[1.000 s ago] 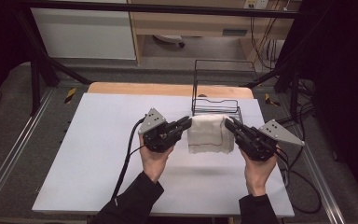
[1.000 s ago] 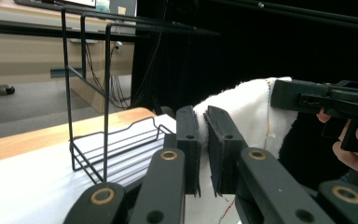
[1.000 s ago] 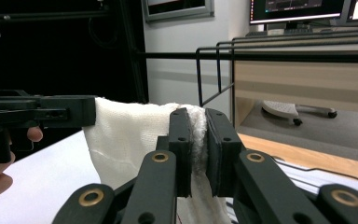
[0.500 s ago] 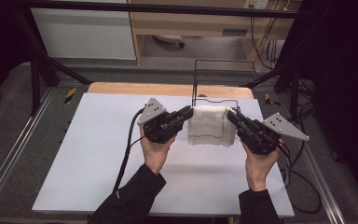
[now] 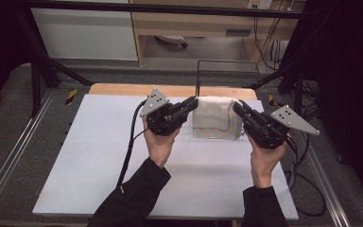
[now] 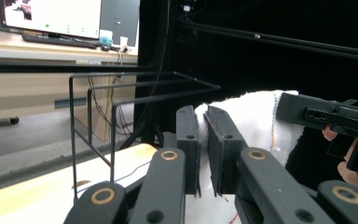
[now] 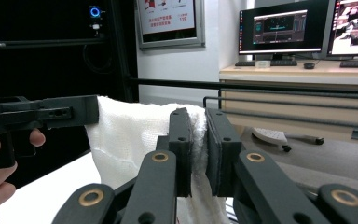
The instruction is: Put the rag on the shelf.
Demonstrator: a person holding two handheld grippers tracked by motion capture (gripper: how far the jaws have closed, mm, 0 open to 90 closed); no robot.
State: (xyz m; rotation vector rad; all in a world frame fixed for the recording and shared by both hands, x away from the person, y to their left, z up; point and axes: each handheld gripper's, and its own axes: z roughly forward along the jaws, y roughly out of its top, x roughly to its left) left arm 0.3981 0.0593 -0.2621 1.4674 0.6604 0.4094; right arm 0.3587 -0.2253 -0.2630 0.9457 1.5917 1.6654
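Where the two hand-held grippers meet at the far middle of the bench point(image 5: 99, 170), a white towel point(image 5: 216, 118) hangs between them, held up off the white surface by its two upper corners. The left hand-held gripper point(image 5: 192, 103) is clenched on the towel's left upper edge; in the left gripper view its two black jaws stand nearly together with a fold of white cloth point(image 6: 251, 121) pinched between the pads point(image 6: 189, 135). The right hand-held gripper point(image 5: 238, 108) is clenched on the opposite upper edge; in the right gripper view the cloth point(image 7: 130, 135) passes between its jaws and drapes downward below them. From above, the towel appears as a folded white panel with a thin red thread line across its lower part, its bottom edge close to the bench. Just behind the towel stands a black wire rack point(image 5: 217, 71), at the far edge of the bench, seen in the left gripper view as an open frame of thin bars point(image 6: 121, 100) to the left of the jaws. Each gripper carries a grey three-cornered plate point(image 5: 153, 100) and a trailing black cable point(image 5: 130, 142).
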